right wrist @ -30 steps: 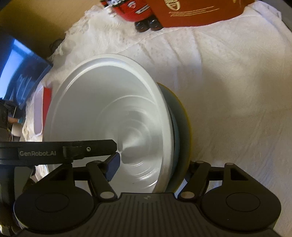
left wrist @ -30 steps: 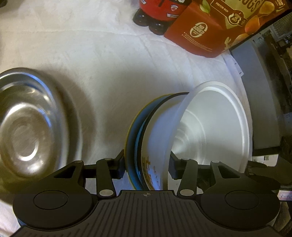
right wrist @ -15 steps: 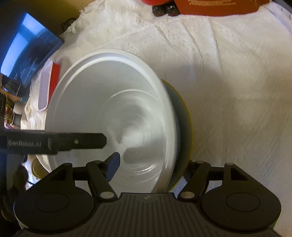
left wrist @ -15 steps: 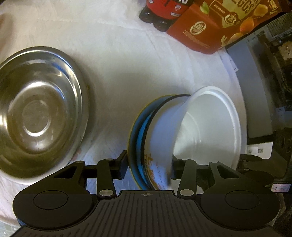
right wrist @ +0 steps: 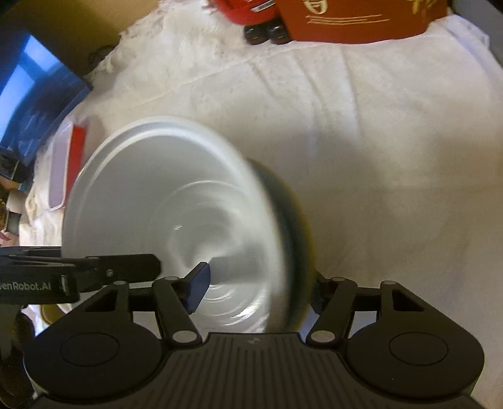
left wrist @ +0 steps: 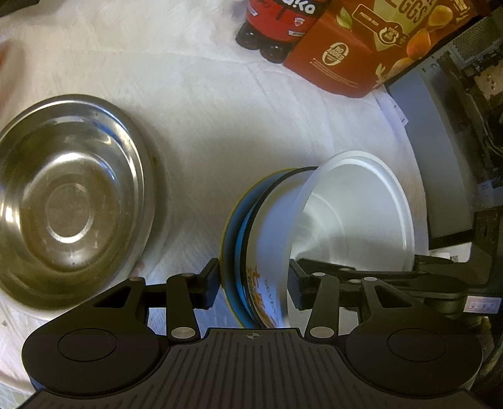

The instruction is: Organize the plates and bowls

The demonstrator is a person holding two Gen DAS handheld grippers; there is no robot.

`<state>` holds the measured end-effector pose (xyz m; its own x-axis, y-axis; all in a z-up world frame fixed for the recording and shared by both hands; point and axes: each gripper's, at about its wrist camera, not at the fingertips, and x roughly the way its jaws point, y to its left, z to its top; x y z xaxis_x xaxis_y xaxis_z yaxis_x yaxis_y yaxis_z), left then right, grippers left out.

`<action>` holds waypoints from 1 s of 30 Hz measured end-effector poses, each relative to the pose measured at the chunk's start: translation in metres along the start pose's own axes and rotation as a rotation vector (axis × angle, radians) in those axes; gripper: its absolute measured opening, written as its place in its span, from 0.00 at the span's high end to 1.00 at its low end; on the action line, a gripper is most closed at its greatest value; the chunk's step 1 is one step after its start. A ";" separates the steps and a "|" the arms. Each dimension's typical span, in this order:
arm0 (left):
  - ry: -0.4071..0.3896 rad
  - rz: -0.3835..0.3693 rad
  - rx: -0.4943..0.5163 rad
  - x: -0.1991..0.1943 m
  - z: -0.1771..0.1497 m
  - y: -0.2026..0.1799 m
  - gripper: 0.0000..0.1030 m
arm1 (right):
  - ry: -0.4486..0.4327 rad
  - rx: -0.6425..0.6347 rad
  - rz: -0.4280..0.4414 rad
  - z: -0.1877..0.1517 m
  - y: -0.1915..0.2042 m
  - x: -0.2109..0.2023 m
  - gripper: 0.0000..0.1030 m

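A nested stack of bowls is tipped on its side over the white cloth: a white bowl set inside a printed bowl with blue and yellow rims. My left gripper grips the stack's edge, one pad on the yellow rim and the other inside the white bowl, and its jaws are opening slightly. My right gripper straddles the same stack from the other side. Its jaws are closing, and a gap still shows at the inner pad. A steel bowl rests upright to the left.
A red egg carton and a pack of dark bottles stand at the far edge of the cloth. A grey box lies to the right. A red-rimmed tray and a blue screen are off to the left.
The left view has shifted, so the whole steel bowl shows. In the right view the stack sits lower and blurred, and the right jaws have narrowed a little around it.
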<state>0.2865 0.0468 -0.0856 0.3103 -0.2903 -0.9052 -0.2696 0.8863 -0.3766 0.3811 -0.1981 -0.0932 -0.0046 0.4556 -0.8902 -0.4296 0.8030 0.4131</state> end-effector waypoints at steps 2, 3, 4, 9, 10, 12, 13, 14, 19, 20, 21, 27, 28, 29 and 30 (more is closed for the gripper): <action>0.001 -0.002 -0.004 0.000 -0.001 0.001 0.53 | 0.000 -0.004 0.002 0.000 -0.001 0.000 0.36; 0.001 -0.005 -0.005 -0.001 -0.001 0.001 0.53 | 0.003 -0.003 0.008 0.001 -0.002 0.000 0.36; 0.000 -0.006 -0.005 -0.001 -0.001 0.001 0.52 | 0.004 -0.003 0.013 0.001 -0.003 0.000 0.36; -0.001 0.008 0.026 0.000 -0.002 -0.005 0.47 | 0.000 -0.002 0.008 0.002 0.001 0.003 0.34; -0.002 0.017 0.038 0.001 -0.002 -0.008 0.47 | -0.002 -0.002 0.007 0.000 0.001 0.002 0.34; 0.000 0.033 0.057 0.003 -0.003 -0.011 0.47 | -0.003 -0.002 0.008 0.000 0.000 0.001 0.34; 0.001 0.040 0.069 0.004 -0.003 -0.013 0.47 | -0.004 -0.002 0.009 0.000 0.000 0.001 0.34; 0.002 0.045 0.077 0.004 -0.003 -0.014 0.47 | -0.005 0.000 0.009 0.000 -0.001 0.001 0.34; 0.007 0.037 0.065 0.004 -0.001 -0.012 0.47 | -0.009 0.007 0.014 0.000 -0.002 0.001 0.34; 0.009 0.035 0.060 0.004 0.000 -0.012 0.47 | -0.009 0.009 0.015 0.000 -0.002 0.001 0.34; 0.012 0.033 0.054 0.004 0.000 -0.011 0.47 | -0.010 0.014 0.017 -0.001 -0.002 0.001 0.33; 0.018 0.020 0.029 0.003 0.000 -0.010 0.47 | -0.002 0.027 0.028 -0.003 -0.002 -0.003 0.33; 0.021 0.017 0.024 0.003 -0.001 -0.010 0.47 | 0.000 0.025 0.032 -0.004 -0.002 -0.004 0.33; 0.023 0.013 0.020 0.002 -0.002 -0.009 0.47 | 0.002 0.025 0.035 -0.004 -0.002 -0.004 0.33; 0.025 0.010 0.018 0.002 -0.003 -0.009 0.47 | 0.005 0.024 0.037 -0.005 -0.002 -0.005 0.33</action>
<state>0.2863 0.0373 -0.0845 0.2849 -0.2902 -0.9136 -0.2557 0.8956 -0.3642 0.3775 -0.2035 -0.0904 -0.0243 0.4836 -0.8749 -0.4077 0.7943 0.4504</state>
